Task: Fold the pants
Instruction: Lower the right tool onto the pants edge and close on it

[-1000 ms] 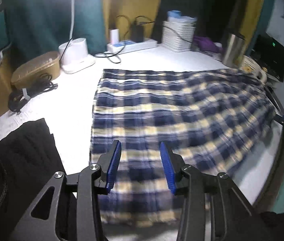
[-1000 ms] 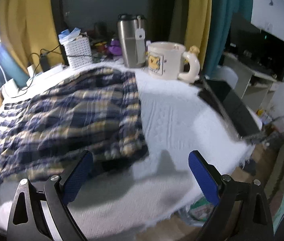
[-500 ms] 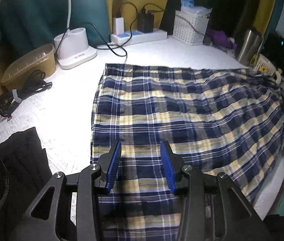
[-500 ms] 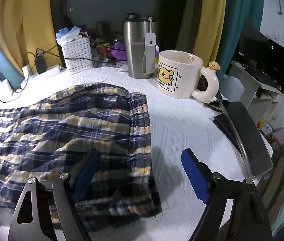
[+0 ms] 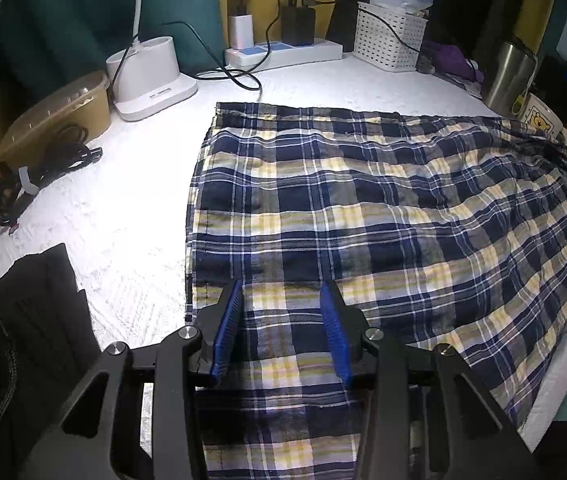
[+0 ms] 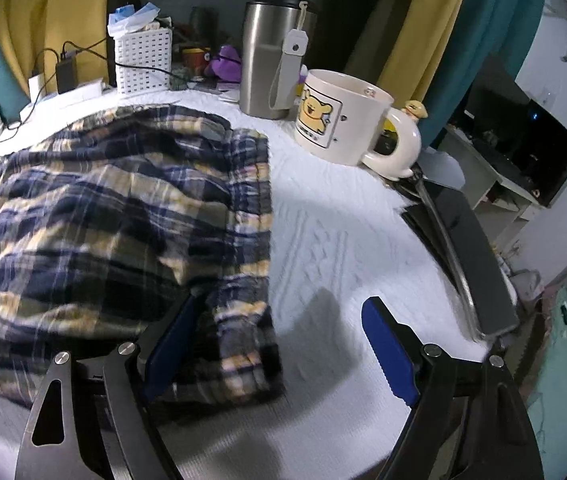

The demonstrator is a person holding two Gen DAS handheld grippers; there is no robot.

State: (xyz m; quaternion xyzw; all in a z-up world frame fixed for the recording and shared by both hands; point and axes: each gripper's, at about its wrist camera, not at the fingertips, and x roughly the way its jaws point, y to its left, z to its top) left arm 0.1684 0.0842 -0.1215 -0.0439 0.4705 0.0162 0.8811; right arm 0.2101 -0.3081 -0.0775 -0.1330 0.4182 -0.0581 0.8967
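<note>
A white textured cloth is spread over the bench [image 5: 131, 216]. The plaid pants [image 5: 383, 216] are laid flat on it. Behind the pants, a power strip [image 5: 283, 53] and white basket [image 5: 391, 38] are set; beside their waistband, a steel tumbler [image 6: 273, 54] and bear mug [image 6: 343, 120].

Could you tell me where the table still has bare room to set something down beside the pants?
Free: between plaid pants and lamp base; between waistband, mug and black tablet. Crowded: back edge around power strip, white basket and tumbler.
</note>
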